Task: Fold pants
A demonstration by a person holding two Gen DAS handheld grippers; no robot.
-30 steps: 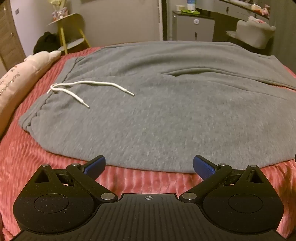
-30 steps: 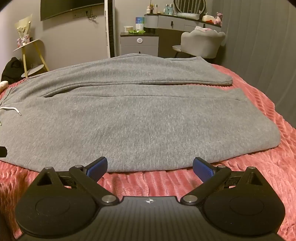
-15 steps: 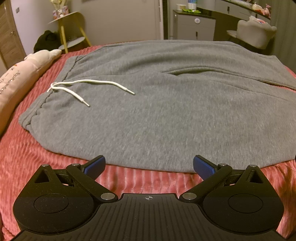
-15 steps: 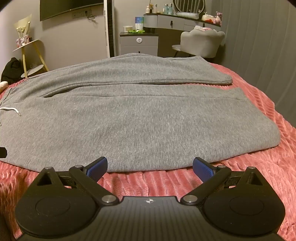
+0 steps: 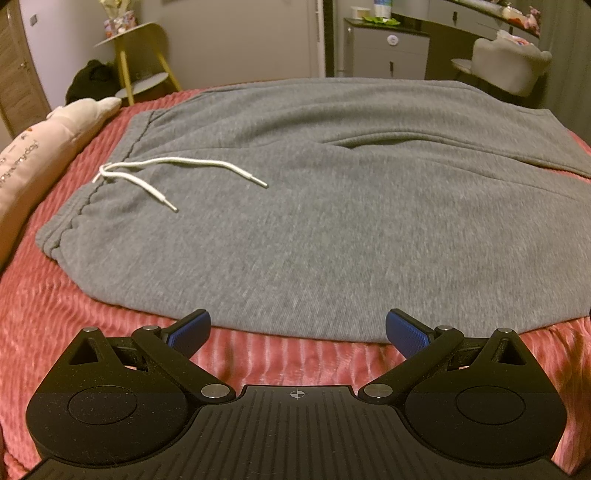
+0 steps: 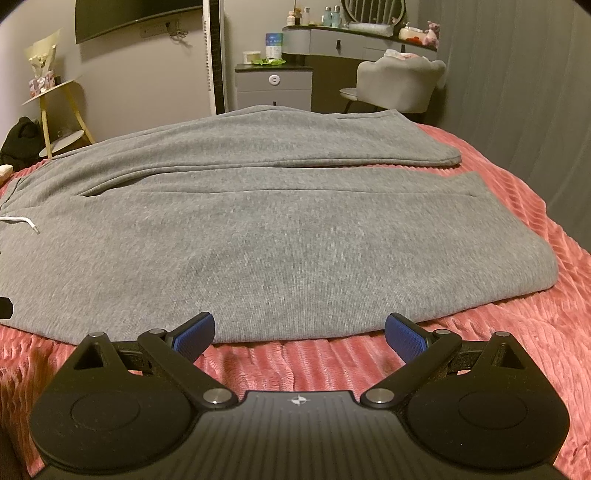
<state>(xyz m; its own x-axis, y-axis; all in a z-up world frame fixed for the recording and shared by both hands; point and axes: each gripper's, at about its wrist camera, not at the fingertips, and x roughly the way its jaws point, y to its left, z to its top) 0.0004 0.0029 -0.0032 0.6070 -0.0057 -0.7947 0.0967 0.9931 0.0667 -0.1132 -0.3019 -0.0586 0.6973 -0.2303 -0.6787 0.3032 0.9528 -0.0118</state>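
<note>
Here, from the left wrist: grey pants [image 5: 332, 221] spread flat across a pink ribbed bedspread [image 5: 55, 314], waistband to the left, legs running off to the right. White drawstring [image 5: 166, 173] lying loose on the fabric near the waistband, both tipped ends resting on the grey cloth. Pale pillow [image 5: 40, 155] with printed lettering at the left edge, just beside the waistband but not touching it. Left gripper [image 5: 297, 330] low over the bedspread at the near hem, jaws spread wide, blue pads [image 5: 190, 330] just short of the pants' near edge, nothing between them. Beyond the bed: a yellow-legged side table [image 5: 140, 55], a grey cabinet [image 5: 388, 51], a light upholstered chair [image 5: 509, 62].

Next, from the right wrist: the same pants [image 6: 258, 236] seen along the leg end, one leg lying behind the other, cuffs toward the right, far cuff a little farther back than the near one. End of the drawstring [image 6: 22, 222] just visible at the far left. Right gripper [image 6: 299, 332] likewise spread wide and empty, pads [image 6: 404, 336] hovering at the near edge of the front leg over the bedspread [image 6: 517, 332]. Behind: dark wall-mounted screen [image 6: 136, 14], vanity desk [image 6: 354, 40] with bottles, chair [image 6: 399, 85] in front of it.
</note>
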